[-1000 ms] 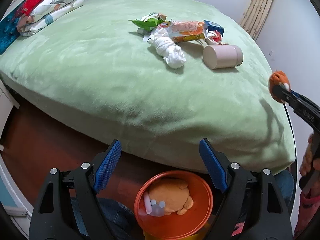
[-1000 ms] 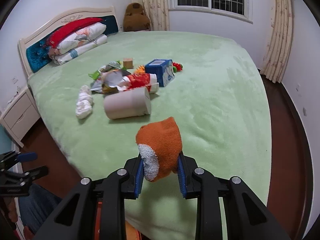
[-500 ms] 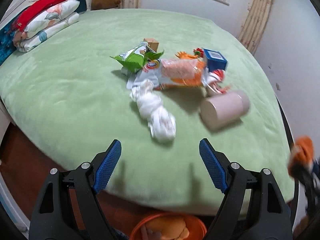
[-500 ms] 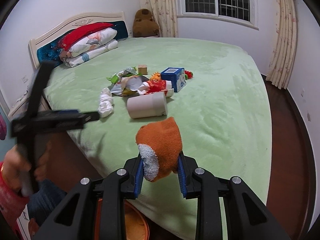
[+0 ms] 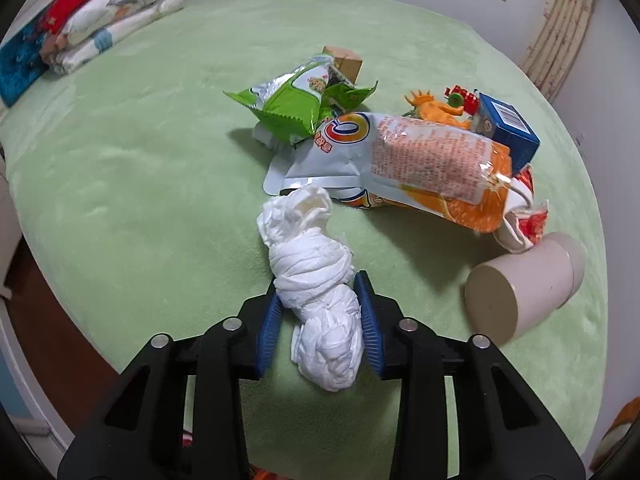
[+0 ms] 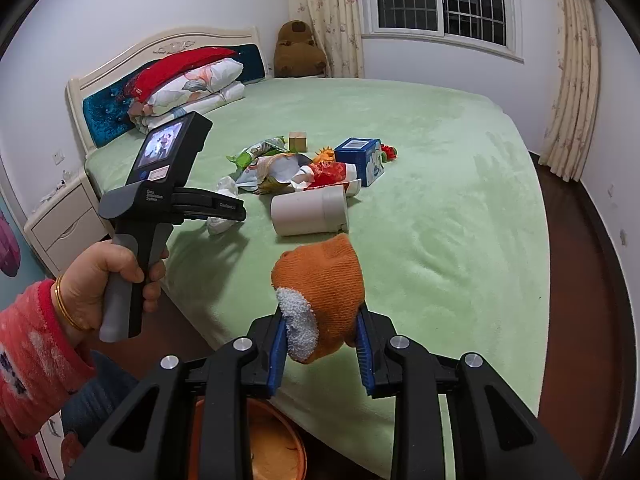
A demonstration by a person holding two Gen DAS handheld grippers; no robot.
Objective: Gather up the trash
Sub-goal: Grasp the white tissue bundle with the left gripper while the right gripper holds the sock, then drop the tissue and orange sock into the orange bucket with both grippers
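Note:
My left gripper (image 5: 320, 320) is shut on a twisted wad of white tissue (image 5: 316, 280) lying on the green bed (image 5: 140, 184). Behind it lie a green snack bag (image 5: 296, 104), an orange and white snack bag (image 5: 416, 168) and a red and white wrapper (image 5: 524, 220). My right gripper (image 6: 322, 348) is shut on an orange knitted sock with a white toe (image 6: 320, 300), held above the bed's near edge. The left gripper's body (image 6: 172, 192) and the tissue (image 6: 220, 224) show in the right wrist view. An orange bin (image 6: 256, 440) sits on the floor below.
A beige cylindrical cup (image 5: 520, 284) lies on its side right of the tissue. A blue box (image 5: 508, 128), a small wooden block (image 5: 344, 62) and orange and red toys (image 5: 440, 108) lie behind the bags. Pillows (image 6: 188, 84) are at the headboard; a nightstand (image 6: 64, 220) stands left.
My left gripper moved forward over the bed and closed on the white tissue wad. My right gripper kept holding the sock, nearly still.

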